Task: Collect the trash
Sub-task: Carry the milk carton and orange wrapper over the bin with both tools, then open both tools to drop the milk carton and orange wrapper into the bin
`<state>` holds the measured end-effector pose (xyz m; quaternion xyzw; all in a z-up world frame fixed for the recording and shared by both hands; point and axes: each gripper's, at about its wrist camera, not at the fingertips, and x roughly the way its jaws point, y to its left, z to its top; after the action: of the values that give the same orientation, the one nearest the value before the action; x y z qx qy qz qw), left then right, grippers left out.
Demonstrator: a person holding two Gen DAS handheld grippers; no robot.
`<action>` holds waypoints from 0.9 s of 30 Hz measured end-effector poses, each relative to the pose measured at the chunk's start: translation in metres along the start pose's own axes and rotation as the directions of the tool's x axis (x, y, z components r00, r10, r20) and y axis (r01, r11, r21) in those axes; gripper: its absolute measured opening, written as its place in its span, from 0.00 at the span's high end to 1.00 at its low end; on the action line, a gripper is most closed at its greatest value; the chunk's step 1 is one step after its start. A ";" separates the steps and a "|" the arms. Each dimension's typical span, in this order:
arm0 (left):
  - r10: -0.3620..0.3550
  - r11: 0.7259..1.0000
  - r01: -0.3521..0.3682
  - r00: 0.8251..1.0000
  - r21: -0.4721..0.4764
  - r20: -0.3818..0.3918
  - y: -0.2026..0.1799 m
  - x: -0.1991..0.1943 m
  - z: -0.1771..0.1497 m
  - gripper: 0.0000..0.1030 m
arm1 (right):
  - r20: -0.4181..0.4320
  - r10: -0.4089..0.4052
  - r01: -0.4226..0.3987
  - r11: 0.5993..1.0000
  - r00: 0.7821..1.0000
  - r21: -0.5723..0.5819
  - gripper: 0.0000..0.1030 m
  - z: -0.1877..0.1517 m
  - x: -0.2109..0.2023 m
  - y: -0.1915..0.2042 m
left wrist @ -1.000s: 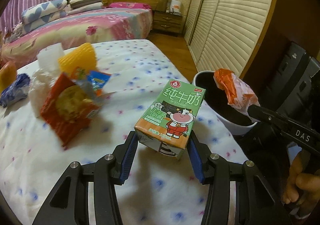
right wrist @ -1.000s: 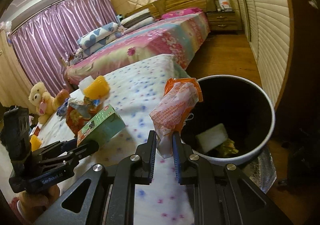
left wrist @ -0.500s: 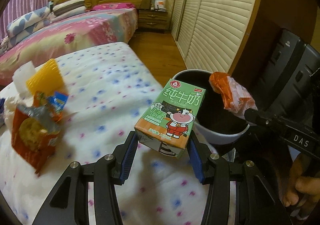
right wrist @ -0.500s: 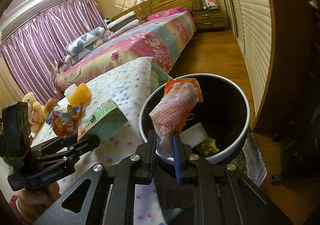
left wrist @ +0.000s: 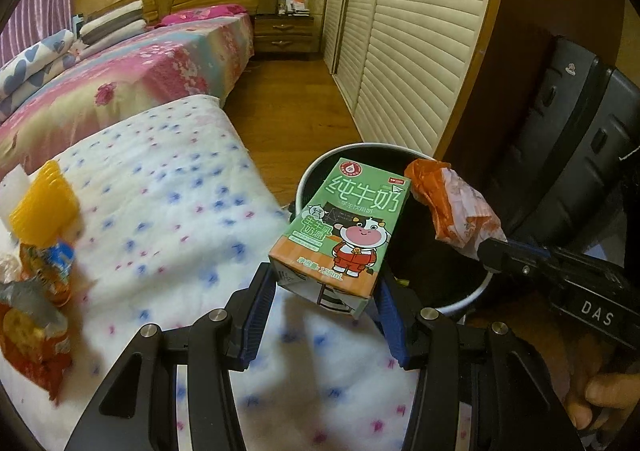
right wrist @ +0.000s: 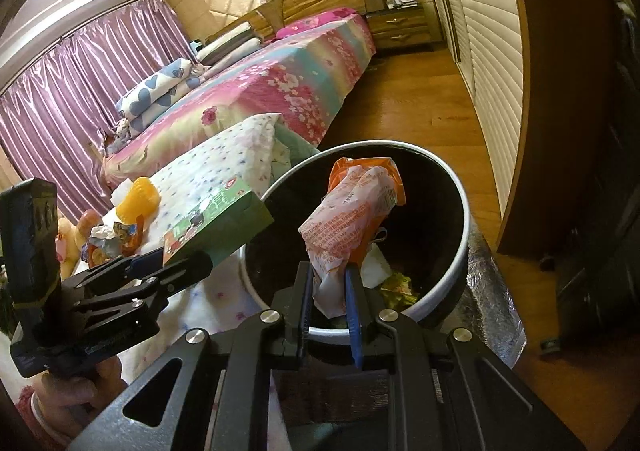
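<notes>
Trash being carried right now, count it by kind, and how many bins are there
Milk carton, in the left tongs: 1
Orange snack wrapper, in the right tongs: 1
Trash bin: 1
Total: 3

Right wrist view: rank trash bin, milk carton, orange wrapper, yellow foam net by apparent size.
1. trash bin
2. orange wrapper and milk carton look about alike; both are held near the camera, so no ranking between them.
3. yellow foam net, though farther away.
</notes>
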<state>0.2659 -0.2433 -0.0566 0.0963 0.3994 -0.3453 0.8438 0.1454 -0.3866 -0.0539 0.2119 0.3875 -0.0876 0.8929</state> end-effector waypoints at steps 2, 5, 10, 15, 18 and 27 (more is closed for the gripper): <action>-0.001 1.000 0.002 1.000 0.004 -0.006 -0.001 0.004 0.002 0.53 | -0.002 -0.002 0.002 1.000 1.000 0.001 0.85 0.000 0.001 -0.002; -0.001 1.000 0.001 1.000 0.008 -0.013 -0.004 0.010 0.005 0.53 | -0.006 -0.003 0.003 1.000 1.000 0.008 0.85 0.001 0.003 -0.006; -0.002 1.000 0.002 1.000 0.012 -0.020 -0.007 0.016 0.007 0.53 | -0.010 -0.006 0.007 1.000 1.000 0.016 0.85 0.004 0.007 -0.011; 0.001 1.000 0.000 1.000 0.020 -0.024 -0.010 0.020 0.009 0.53 | -0.011 -0.007 0.007 1.000 1.000 0.019 0.85 0.006 0.007 -0.012; 0.004 1.000 -0.003 1.000 0.022 -0.025 -0.011 0.021 0.010 0.53 | -0.012 -0.009 0.009 1.000 1.000 0.020 0.85 0.007 0.009 -0.013; 0.006 0.999 -0.005 1.000 0.033 -0.030 -0.017 0.027 0.017 0.53 | -0.019 -0.015 0.016 0.999 1.000 0.033 0.85 0.014 0.016 -0.019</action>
<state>0.2770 -0.2778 -0.0635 0.1163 0.4061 -0.3480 0.8369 0.1595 -0.4097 -0.0633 0.2245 0.3961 -0.0988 0.8848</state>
